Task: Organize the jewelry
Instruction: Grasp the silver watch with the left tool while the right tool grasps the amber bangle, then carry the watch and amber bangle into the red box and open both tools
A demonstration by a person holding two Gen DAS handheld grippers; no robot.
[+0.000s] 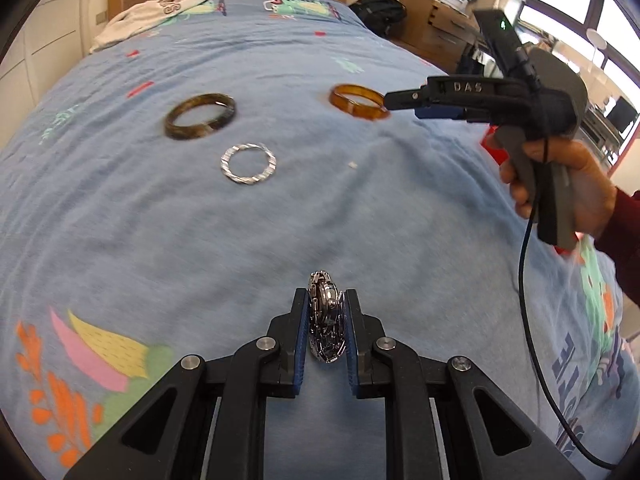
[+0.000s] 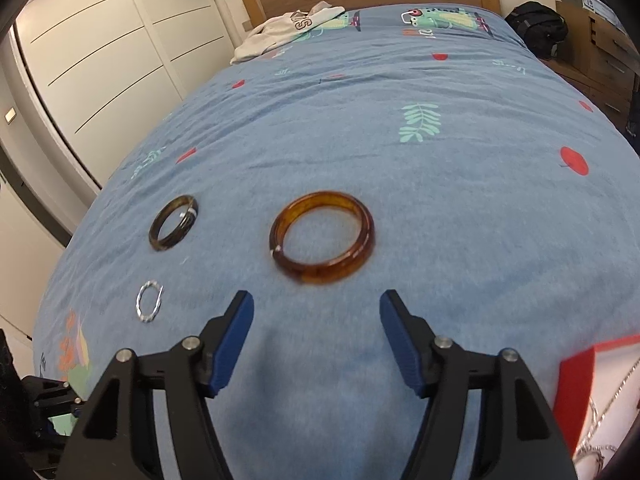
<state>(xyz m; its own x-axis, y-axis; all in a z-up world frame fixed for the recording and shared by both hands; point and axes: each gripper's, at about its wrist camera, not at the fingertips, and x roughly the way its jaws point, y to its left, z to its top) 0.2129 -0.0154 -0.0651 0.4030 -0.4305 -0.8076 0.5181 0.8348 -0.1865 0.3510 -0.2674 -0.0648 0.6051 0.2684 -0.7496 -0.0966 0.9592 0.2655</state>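
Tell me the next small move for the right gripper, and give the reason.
Probably ease the right gripper forward and down over the near rim of the amber bangle. Its jaws stand wide open and empty, and the bangle lies flat on the blue bedspread just beyond the fingertips. The left gripper is already shut on a silver watch, so it is occupied.

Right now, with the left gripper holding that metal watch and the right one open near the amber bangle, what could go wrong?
1. The silver metal-link watch sits edge-on between the left gripper pads, its band loose; it may slip or swing out.
2. The open right gripper hovers short of the translucent amber bangle; closing on the soft blue bedspread could pinch fabric or push the bangle away.
3. The red jewelry box lies at the view's edge, so placement may be blind.
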